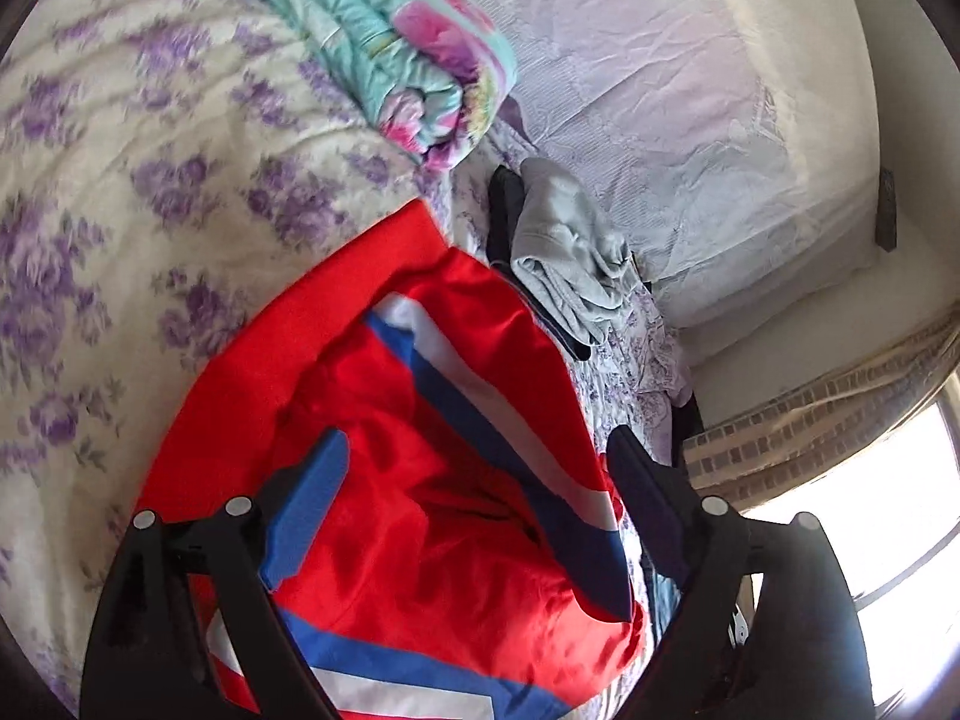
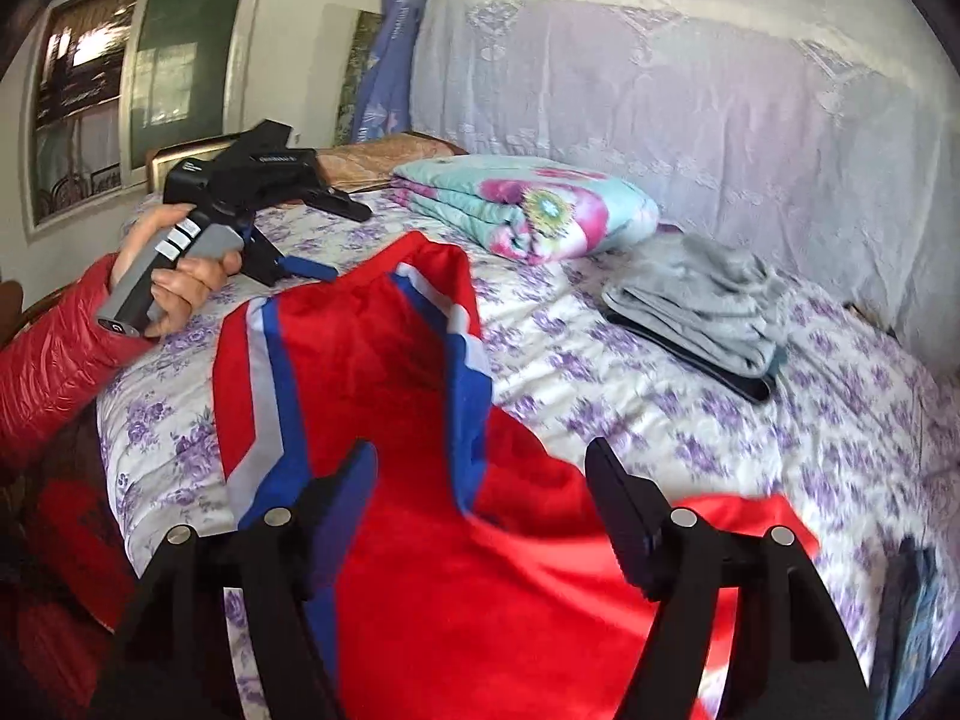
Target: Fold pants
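A: What fills the scene?

B: A bed [image 2: 600, 384] with a purple-flowered sheet. At its far side lie a folded floral quilt [image 2: 528, 204] and, to its right, a small stack of folded grey clothes [image 2: 702, 294].

A: And the pants?

B: The red pants [image 2: 390, 372], striped blue and white down the sides, lie on the near part of the bed, rumpled, with one section doubled over.

A: How far along is the folding?

B: Early, I judge: no flat, compact bundle yet. Smoothing and at least one more fold seem left.

A: The claws?

B: The left claw [image 1: 474, 474] hovers above the red cloth, fingers apart, gripping nothing. The right claw [image 2: 480, 480] is likewise spread over the near end, empty. The person's left hand [image 2: 180, 276], red-sleeved, holds its tool at the far left.
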Tool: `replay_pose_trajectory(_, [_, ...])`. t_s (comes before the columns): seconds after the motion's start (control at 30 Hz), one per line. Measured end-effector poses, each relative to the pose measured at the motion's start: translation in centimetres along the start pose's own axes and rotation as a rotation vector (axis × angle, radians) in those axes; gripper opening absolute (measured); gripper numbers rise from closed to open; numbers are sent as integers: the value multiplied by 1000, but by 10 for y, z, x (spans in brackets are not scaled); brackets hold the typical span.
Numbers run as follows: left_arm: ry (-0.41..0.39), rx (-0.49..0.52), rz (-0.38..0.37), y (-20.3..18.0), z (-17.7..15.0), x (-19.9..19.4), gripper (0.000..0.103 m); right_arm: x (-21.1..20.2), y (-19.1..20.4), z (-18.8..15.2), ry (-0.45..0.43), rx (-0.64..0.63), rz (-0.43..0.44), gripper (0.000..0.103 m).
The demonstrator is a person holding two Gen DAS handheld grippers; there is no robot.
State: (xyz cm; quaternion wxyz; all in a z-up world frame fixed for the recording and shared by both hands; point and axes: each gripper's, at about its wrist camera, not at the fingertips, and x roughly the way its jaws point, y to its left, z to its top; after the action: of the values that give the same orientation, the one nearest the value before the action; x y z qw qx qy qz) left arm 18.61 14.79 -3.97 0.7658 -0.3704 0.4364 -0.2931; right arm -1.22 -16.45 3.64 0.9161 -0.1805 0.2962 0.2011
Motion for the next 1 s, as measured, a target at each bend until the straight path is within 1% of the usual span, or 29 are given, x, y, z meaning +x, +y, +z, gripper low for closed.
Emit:
replay_pose_trajectory(0.03, [7, -12, 7, 3, 0, 1, 84, 7, 5, 3, 9, -21, -1, 71])
replay_pose_trajectory(0.07, [11, -19, 15, 5, 2, 1, 84, 20, 12, 4, 40, -52, -18, 71])
replay_pose_trajectory(0.1, [13, -26, 22, 7, 4, 0, 84, 32, 17, 3, 72, -73, -33, 68])
replay_pose_trajectory(0.17, [16, -31, 29, 5, 8, -2, 84, 64, 24, -6, 166, -111, -64, 45])
replay_pose_trajectory(0.2, [20, -23, 38, 1, 12, -2, 84, 74, 25, -10, 194, -119, -77, 21])
replay_pose_trajectory(0.23, [24, -12, 51, -4, 13, -1, 84, 79, 27, -14, 201, -126, -85, 5])
replay_pose_trajectory(0.3, [40, 10, 93, -14, 16, 2, 84, 71, 37, -19, 158, -151, -91, 4])
replay_pose_trajectory(0.43, [78, 19, 163, -29, 19, 16, 84, 37, 66, -29, 89, -239, -113, 4])
replay_pose_trajectory(0.5, [81, 39, 193, -36, 16, 19, 85, 23, 79, -39, 90, -271, -97, 4])
replay_pose_trajectory(0.57, [75, 59, 207, -41, 11, 17, 85, 13, 93, -51, 95, -308, -88, 4])
replay_pose_trajectory(0.7, [43, 32, 195, -41, -1, -1, 89, 8, 113, -70, 121, -352, -50, 4])
replay_pose_trajectory(0.77, [33, 25, 219, -40, -4, -5, 89, 8, 120, -78, 123, -375, -57, 4])
replay_pose_trajectory(0.83, [35, 36, 239, -39, -9, -10, 89, 8, 119, -81, 128, -351, -51, 4])
replay_pose_trajectory(0.87, [33, 57, 249, -39, -14, -13, 87, 7, 117, -82, 123, -328, -46, 4])
replay_pose_trajectory(0.9, [22, 70, 259, -39, -17, -16, 83, 6, 114, -82, 123, -311, -40, 4])
replay_pose_trajectory(0.93, [8, 95, 275, -39, -21, -20, 59, 6, 113, -83, 122, -296, -36, 4])
replay_pose_trajectory(0.97, [8, 118, 287, -40, -23, -21, 30, 5, 113, -84, 121, -288, -35, 4])
replay_pose_trajectory(1.0, [8, 147, 296, -39, -26, -24, 22, 4, 113, -84, 118, -279, -36, 4])
